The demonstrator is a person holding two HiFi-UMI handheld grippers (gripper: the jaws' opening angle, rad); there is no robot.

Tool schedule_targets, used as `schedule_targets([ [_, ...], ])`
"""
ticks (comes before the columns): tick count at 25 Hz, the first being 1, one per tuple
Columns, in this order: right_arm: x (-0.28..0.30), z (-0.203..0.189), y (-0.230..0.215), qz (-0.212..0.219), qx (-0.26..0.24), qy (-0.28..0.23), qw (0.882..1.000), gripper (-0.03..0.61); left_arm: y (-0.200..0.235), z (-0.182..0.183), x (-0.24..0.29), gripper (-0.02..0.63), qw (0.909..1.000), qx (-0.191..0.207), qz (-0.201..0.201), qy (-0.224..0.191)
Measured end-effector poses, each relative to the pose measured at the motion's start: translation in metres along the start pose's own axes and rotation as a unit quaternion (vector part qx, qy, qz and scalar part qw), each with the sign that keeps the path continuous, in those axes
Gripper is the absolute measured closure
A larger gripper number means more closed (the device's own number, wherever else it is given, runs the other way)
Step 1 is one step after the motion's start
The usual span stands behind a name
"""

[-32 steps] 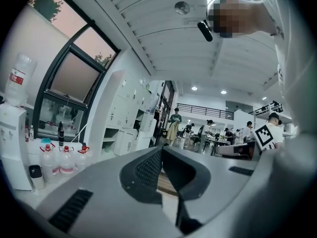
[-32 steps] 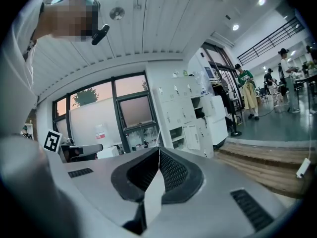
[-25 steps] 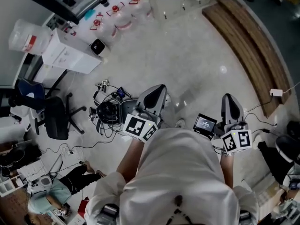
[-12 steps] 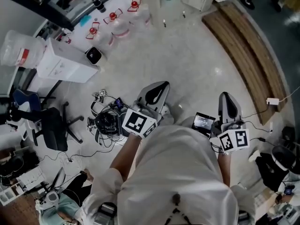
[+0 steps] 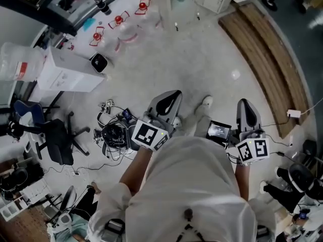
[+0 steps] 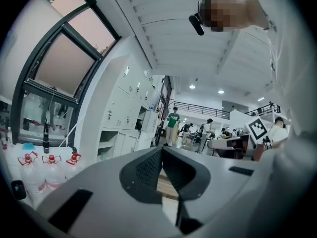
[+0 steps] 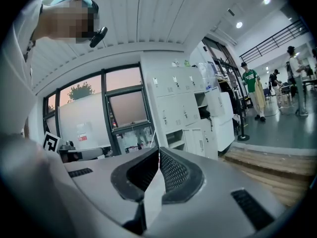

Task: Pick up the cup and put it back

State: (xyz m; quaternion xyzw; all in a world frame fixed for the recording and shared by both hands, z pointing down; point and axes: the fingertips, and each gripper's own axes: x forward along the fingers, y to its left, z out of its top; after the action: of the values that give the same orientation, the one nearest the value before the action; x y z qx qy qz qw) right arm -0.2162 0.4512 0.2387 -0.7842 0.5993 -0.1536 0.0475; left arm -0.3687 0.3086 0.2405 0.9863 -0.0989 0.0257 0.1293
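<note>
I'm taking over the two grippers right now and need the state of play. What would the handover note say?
Left gripper: jaws together, nothing between them.
Right gripper: jaws together, also empty.
Both are held out in front of the person, above the floor.
Cup: in none of the views. The head view shows only red-topped bottles and a tangle of cables.
Done: nothing that shows.
Left: find the cup, pick it up, put it back.

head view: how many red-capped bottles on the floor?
3, in a diagonal row at upper left: left bottle, middle bottle, right bottle. More may be hidden beyond the frame edge.
</note>
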Motion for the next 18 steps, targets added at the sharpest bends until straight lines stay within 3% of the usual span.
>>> schedule_targets([
  [7,0.062,0.019,-0.068,0.033,0.007,0.015,0.999,0.552,0.018,0.007,0.079,0.604,0.9994,-0.001,0.035,0.001],
  [18,0.141,0.077,-0.163,0.131,-0.051,0.016,0.99,0.551,0.019,0.054,0.207,0.604,0.993,0.013,0.098,-0.063],
])
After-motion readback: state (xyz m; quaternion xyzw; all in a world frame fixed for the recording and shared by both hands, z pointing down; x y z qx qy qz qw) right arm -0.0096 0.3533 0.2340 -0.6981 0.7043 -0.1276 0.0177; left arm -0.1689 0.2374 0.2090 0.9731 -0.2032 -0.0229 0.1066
